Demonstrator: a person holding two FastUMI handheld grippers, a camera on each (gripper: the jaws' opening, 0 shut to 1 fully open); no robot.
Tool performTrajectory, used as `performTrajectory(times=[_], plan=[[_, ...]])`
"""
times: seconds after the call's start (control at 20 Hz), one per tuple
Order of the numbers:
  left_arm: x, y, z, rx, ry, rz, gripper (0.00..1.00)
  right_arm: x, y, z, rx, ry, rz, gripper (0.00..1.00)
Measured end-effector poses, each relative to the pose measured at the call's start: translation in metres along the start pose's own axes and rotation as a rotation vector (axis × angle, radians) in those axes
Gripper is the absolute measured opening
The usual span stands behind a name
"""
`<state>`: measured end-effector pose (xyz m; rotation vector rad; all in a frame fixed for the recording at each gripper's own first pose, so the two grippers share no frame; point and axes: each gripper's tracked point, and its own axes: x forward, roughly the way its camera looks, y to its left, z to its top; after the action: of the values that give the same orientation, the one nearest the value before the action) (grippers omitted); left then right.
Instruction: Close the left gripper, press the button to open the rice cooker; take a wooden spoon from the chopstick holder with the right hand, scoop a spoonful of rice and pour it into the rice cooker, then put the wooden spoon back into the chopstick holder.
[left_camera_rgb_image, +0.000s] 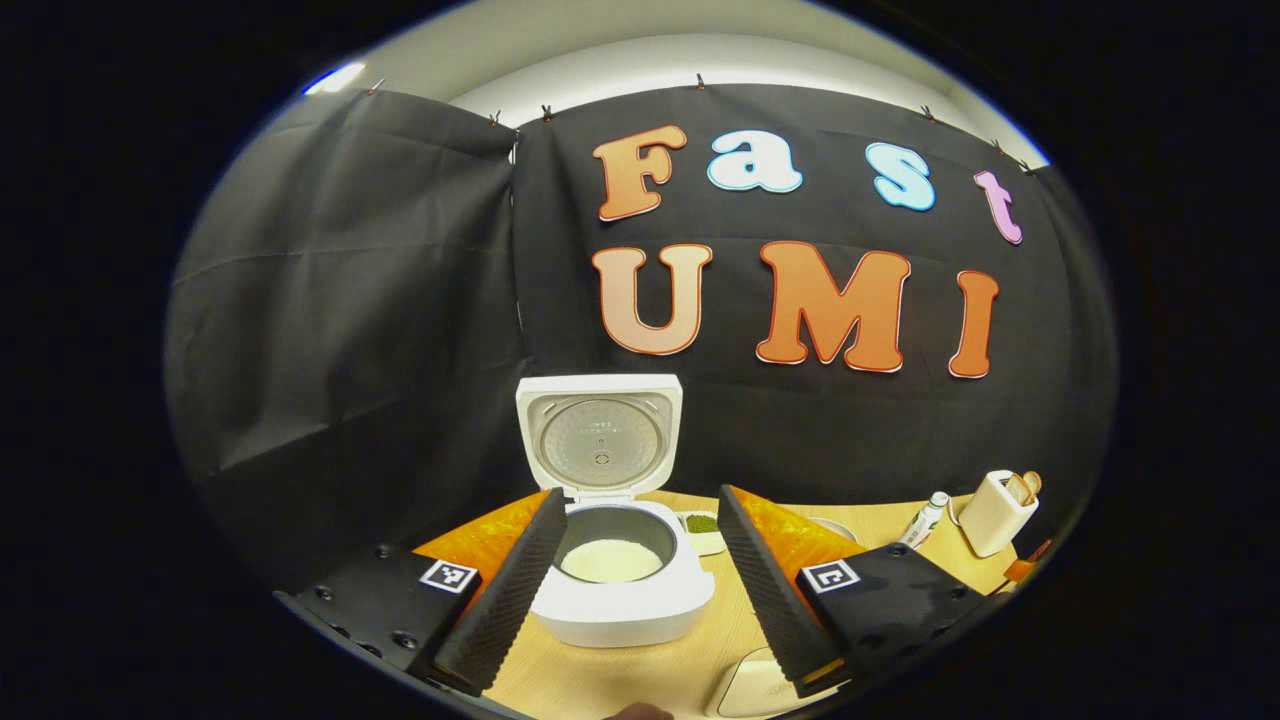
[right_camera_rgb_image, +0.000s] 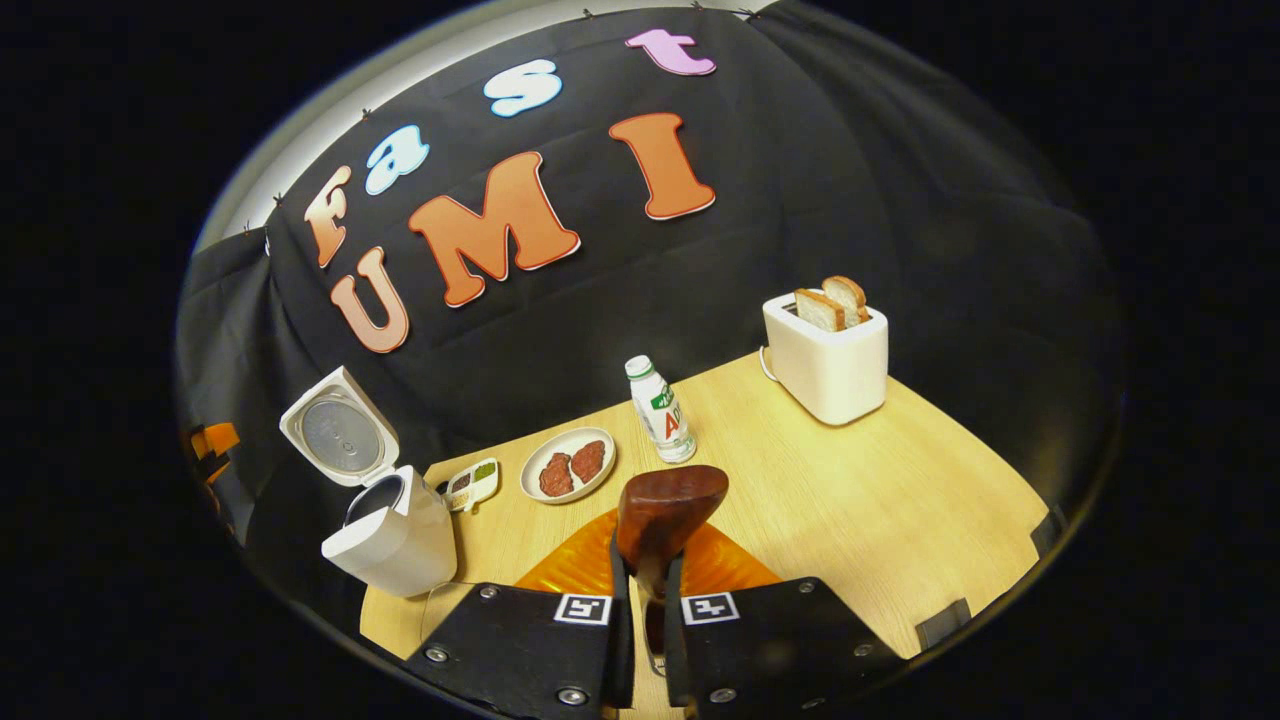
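White rice cooker stood near the left edge of the light wooden table, lid raised, white rice seen inside, left gripper held released before it, dark wooden spoon clenched upright by the right gripper, bowl uppermost.

Toaster — bottle — meat plate

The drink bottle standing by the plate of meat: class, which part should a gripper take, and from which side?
Grip the bottle around its straight body below the cap, coming level from the open table side nearest the right gripper. It stands upright, with the plate close on one side.
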<state>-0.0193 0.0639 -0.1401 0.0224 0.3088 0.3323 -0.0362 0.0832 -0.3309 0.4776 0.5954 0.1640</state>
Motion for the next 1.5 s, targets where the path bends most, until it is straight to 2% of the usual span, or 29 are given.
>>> performTrajectory(times=[0.45, 0.7, 0.85, 0.9, 0.95, 1.0, 1.1, 1.15, 1.35, 1.5], plan=[[-0.005, -0.003, 0.006, 0.035, -0.013, 0.016, 1.00, 0.020, -0.031, -0.050, 0.112, 0.072, -0.022, 0.13], [0.011, 0.014, 0.008, 0.020, -0.025, 0.021, 1.00, 0.025, -0.037, -0.057, 0.138, 0.082, -0.034, 0.14], [0.028, 0.040, 0.018, -0.006, -0.020, 0.056, 1.00, 0.020, -0.036, -0.059, 0.171, 0.098, -0.015, 0.21], [0.033, 0.048, 0.024, -0.007, -0.031, 0.069, 1.00, 0.022, -0.041, -0.060, 0.164, 0.103, -0.036, 0.22], [0.039, 0.053, 0.031, -0.009, -0.043, 0.078, 1.00, 0.022, -0.050, -0.062, 0.142, 0.117, -0.074, 0.16], [0.044, 0.058, 0.039, -0.017, -0.057, 0.083, 1.00, 0.022, -0.055, -0.059, 0.121, 0.110, -0.095, 0.31], [0.059, 0.066, 0.052, -0.044, -0.076, 0.083, 1.00, 0.011, -0.064, -0.049, 0.094, 0.097, -0.122, 0.40], [0.067, 0.068, 0.057, -0.055, -0.080, 0.078, 1.00, 0.004, -0.068, -0.045, 0.083, 0.090, -0.134, 0.50], [0.108, 0.080, 0.079, -0.105, -0.070, 0.054, 1.00, -0.019, -0.069, -0.019, 0.039, 0.044, -0.174, 0.74], [0.148, 0.088, 0.101, -0.102, -0.056, 0.051, 1.00, -0.046, -0.070, 0.017, -0.003, -0.030, -0.210, 0.82]])
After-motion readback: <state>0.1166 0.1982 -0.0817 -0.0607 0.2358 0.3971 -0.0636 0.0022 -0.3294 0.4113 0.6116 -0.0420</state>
